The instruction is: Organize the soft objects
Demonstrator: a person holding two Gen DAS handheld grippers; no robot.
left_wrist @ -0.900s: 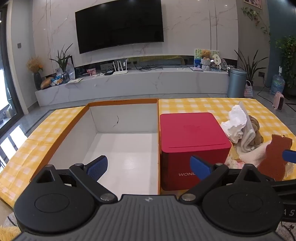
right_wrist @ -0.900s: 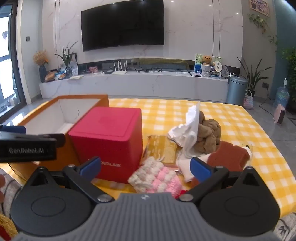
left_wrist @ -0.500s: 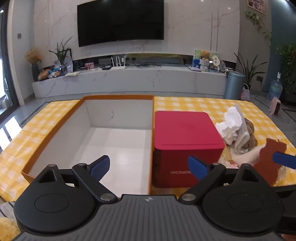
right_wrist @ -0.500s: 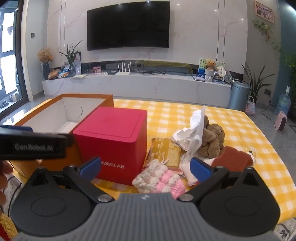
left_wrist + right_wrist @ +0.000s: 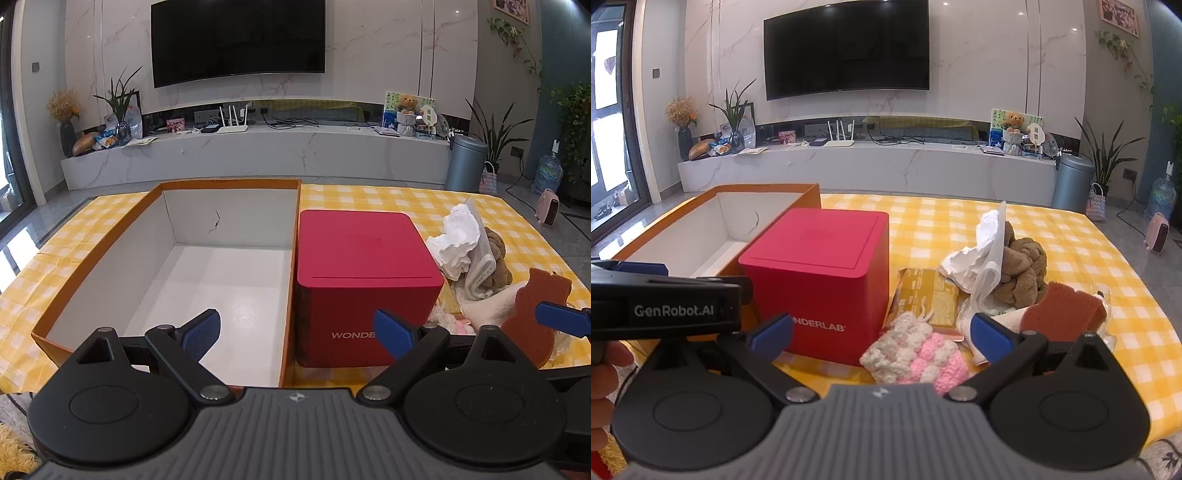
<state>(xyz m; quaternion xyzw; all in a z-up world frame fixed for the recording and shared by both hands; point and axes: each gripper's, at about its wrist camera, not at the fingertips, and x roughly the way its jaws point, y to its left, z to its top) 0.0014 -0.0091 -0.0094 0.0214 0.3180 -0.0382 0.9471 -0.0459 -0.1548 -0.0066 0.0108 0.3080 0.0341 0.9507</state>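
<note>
A yellow-checked tablecloth (image 5: 1015, 218) covers the table, its far edge and right edge in plain sight, with bare cloth open beyond and to the right of the clutter. An orange box (image 5: 162, 258) with white inner walls sits open-topped on the left side, nothing lying on its floor. Touching its right wall stands a red cube box (image 5: 365, 273); white letters on its front read "WONDE" in the left wrist view and "NDERLAB" in the right wrist view.

The soft things lie heaped to the right of the red cube: a pink-and-white knitted piece (image 5: 916, 356) nearest the camera, a brown braided plush (image 5: 1023, 266), crumpled white tissue (image 5: 964, 258) against a clear plastic bag (image 5: 993, 254), a reddish-brown sponge (image 5: 1063, 310) and a flat gold packet (image 5: 929, 295).

The left gripper (image 5: 297, 330) hangs above the near edge, jaws wide, nothing between them, straddling the orange box's wall and the red cube. The right gripper (image 5: 882, 334) is likewise spread wide with nothing gripped, the knitted piece lying on the table below its span. A bar marked "GenRobot.AI" crosses the right wrist view at left.

Behind stand a wall television (image 5: 238, 40), a marble console (image 5: 258, 155), potted plants and a grey bin (image 5: 465, 162).
</note>
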